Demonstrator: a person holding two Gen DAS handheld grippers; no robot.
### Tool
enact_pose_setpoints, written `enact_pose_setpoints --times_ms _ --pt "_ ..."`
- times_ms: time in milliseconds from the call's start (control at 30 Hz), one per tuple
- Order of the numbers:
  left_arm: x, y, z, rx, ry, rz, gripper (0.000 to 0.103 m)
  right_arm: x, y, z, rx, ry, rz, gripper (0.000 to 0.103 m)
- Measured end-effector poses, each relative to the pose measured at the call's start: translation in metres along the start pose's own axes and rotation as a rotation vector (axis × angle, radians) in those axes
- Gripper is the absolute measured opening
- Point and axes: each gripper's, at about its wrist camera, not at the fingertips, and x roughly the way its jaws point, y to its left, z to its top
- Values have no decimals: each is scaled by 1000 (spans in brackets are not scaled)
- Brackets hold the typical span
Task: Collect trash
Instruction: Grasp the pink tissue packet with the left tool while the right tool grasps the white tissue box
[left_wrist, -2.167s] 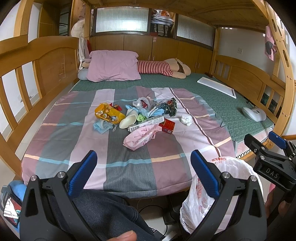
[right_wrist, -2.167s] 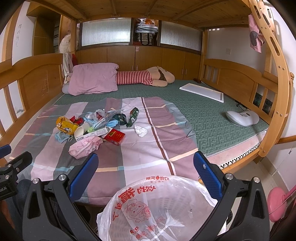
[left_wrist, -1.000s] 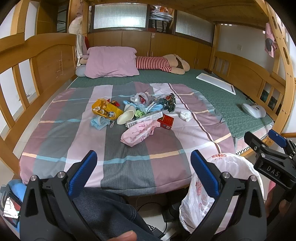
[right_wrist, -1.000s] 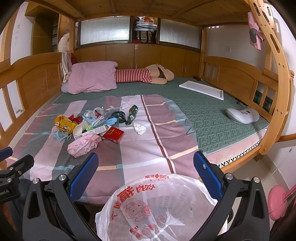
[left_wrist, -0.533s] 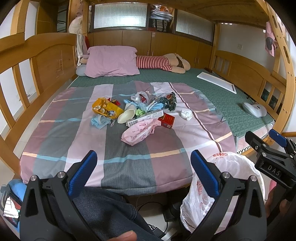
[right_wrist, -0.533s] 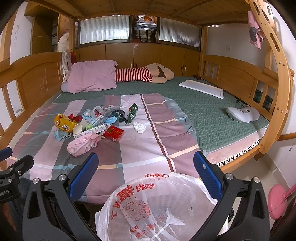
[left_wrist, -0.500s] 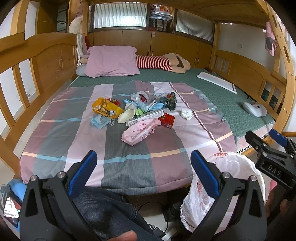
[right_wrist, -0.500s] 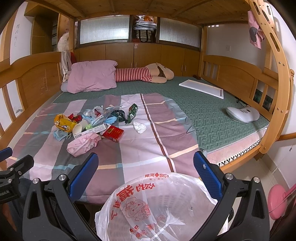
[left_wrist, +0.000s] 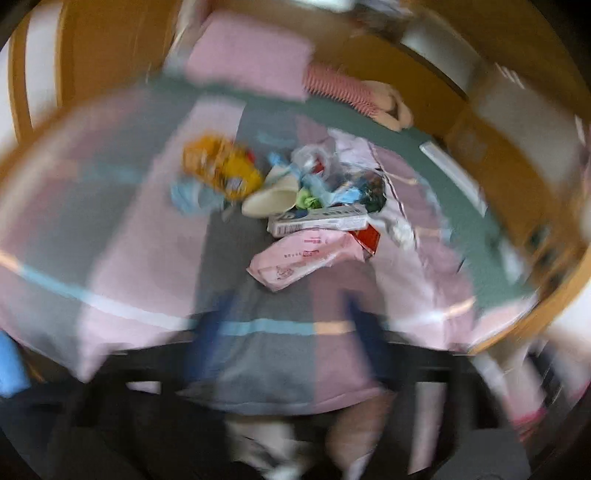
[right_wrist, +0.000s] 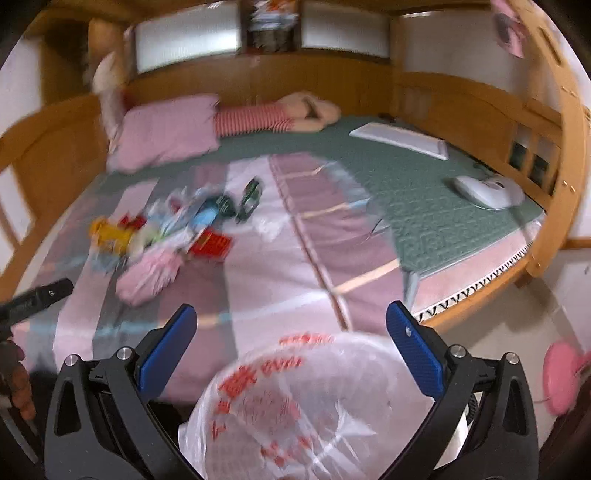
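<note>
A heap of trash lies on the striped bedspread: a pink plastic bag (left_wrist: 306, 258), a white box (left_wrist: 317, 221), a paper cup (left_wrist: 269, 201), a yellow snack bag (left_wrist: 221, 170), a red packet (right_wrist: 210, 242) and a crumpled tissue (left_wrist: 402, 230). The left wrist view is heavily blurred; my left gripper (left_wrist: 291, 325) shows as blue smears, apart and empty, just short of the pink bag. My right gripper (right_wrist: 291, 343) is open and empty above the trash bin lined with a white printed bag (right_wrist: 303, 402) by the bed's foot.
A pink pillow (right_wrist: 166, 133) and a striped stuffed toy (right_wrist: 273, 114) lie at the head of the bed. A white board (right_wrist: 399, 138) and a white device (right_wrist: 487, 190) rest on the green mat. Wooden rails (right_wrist: 565, 147) border the bed.
My left gripper has swung fast forward and down toward the trash heap, which now looks much nearer. My right gripper has shifted slightly and stays over the bin.
</note>
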Motion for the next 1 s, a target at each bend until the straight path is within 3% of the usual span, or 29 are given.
enact_pose_setpoints --times_ms 33,100,167,267,333,367,433,500,600,667,733,800,867,1000 --pt "9 10 8 -61 13 -1 46 5 1 5 -3 0 -1 100" --pt "27 40 27 -228 -32 82 77 17 4 15 11 3 31 99" --pt "37 54 34 -294 -100 160 82 32 9 25 28 20 78 97" --pt "58 64 33 -254 -152 225 86 63 28 39 38 63 158 96" --pt "71 67 27 -266 -80 300 86 94 49 47 44 105 210 96" --pt "74 67 25 -265 -70 259 86 108 57 51 52 122 218 95" --pt "76 58 27 -241 -69 207 88 140 71 65 93 146 207 95" --pt "79 39 32 -147 -88 182 93 162 80 74 126 174 253 95" --pt "92 6 31 25 -57 121 96 216 99 87 230 318 375 96" --pt "102 -13 24 137 -33 146 96 242 112 87 252 407 413 96" --pt "110 -27 21 228 -21 203 96 270 124 82 273 506 407 89" --pt "113 -34 19 258 -18 204 96 284 129 74 302 563 409 62" --pt "114 -32 21 254 -18 184 96 285 130 73 349 562 483 38" --pt "115 -22 21 209 -12 152 96 250 125 83 314 446 536 29"
